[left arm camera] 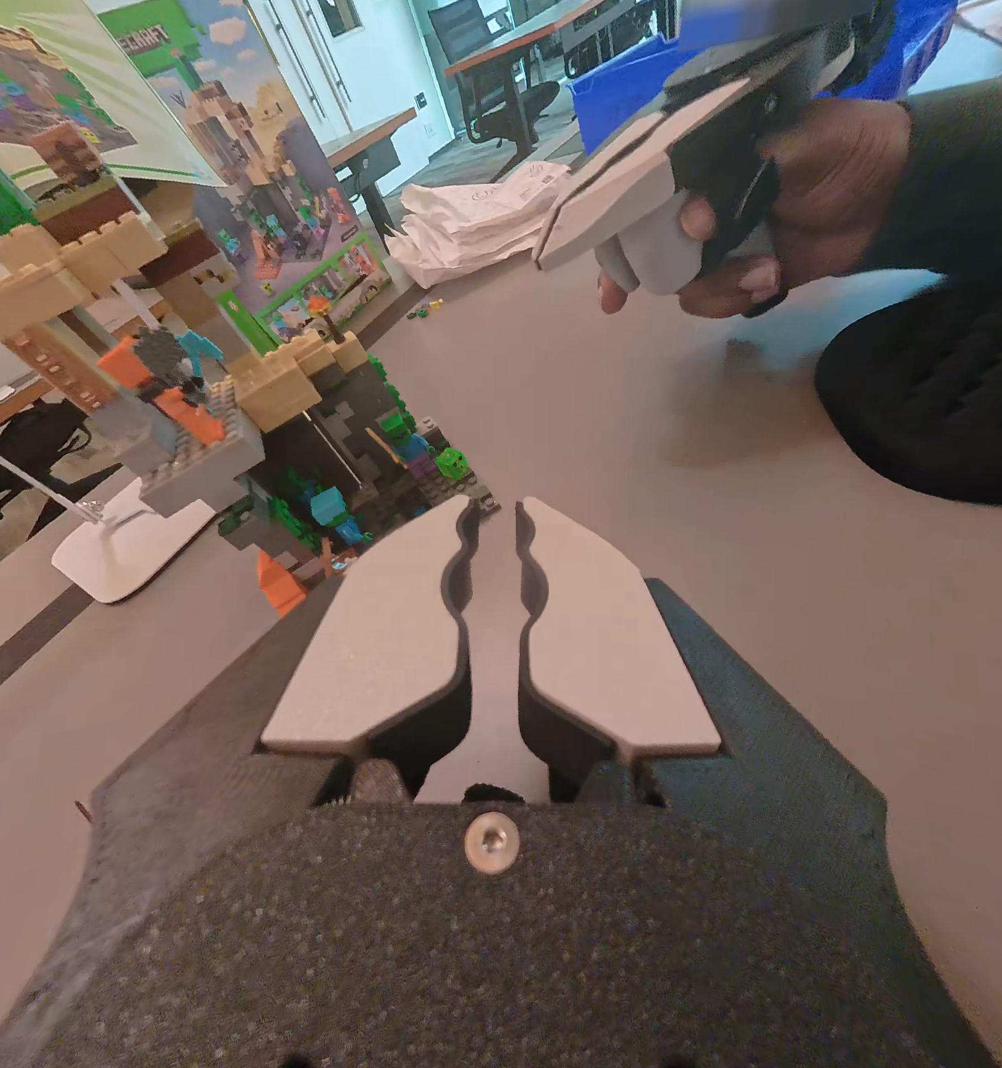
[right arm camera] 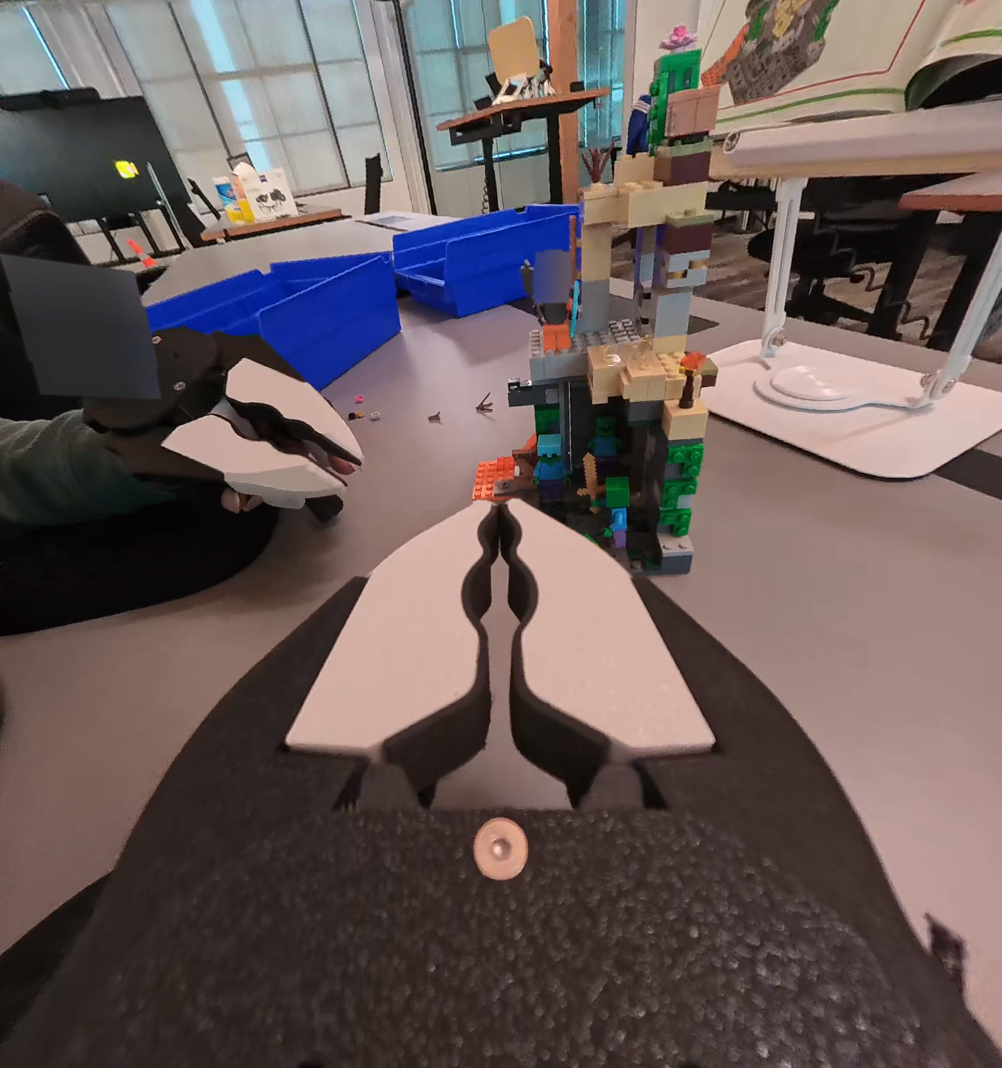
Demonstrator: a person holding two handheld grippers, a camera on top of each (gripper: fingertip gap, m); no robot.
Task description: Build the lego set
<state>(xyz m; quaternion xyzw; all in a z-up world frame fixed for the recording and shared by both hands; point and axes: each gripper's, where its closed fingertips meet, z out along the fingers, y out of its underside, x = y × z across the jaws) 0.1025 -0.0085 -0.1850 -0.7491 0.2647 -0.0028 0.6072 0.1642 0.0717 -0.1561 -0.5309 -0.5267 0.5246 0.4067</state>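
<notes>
The tall Lego build point(left arm camera: 291, 399) of tan, grey, green and orange bricks with small figures stands on the grey table point(left arm camera: 602, 462), left of my left gripper's tips. My left gripper point(left arm camera: 496, 511) is open by a narrow gap, empty and low over the table beside the build's base. In the right wrist view the build point(right arm camera: 620, 404) stands just beyond and to the right of my right gripper point(right arm camera: 498, 507). Its fingers are shut tip to tip, and I see nothing between them. The right gripper also shows in the left wrist view point(left arm camera: 545, 254), raised. The left gripper shows in the right wrist view point(right arm camera: 345, 468).
A white stand point(right arm camera: 868, 416) holds the open instruction booklet point(right arm camera: 834, 52) beside the build. Blue bins point(right arm camera: 325, 323) stand at the back. The set's box point(left arm camera: 267, 173) and white paper bags point(left arm camera: 475, 225) lie beyond. A black round pad point(left arm camera: 938, 404) lies under the hand. Tiny loose pieces point(right arm camera: 371, 413) are scattered. Spacing between my two grippers at the tips: around 11 centimetres.
</notes>
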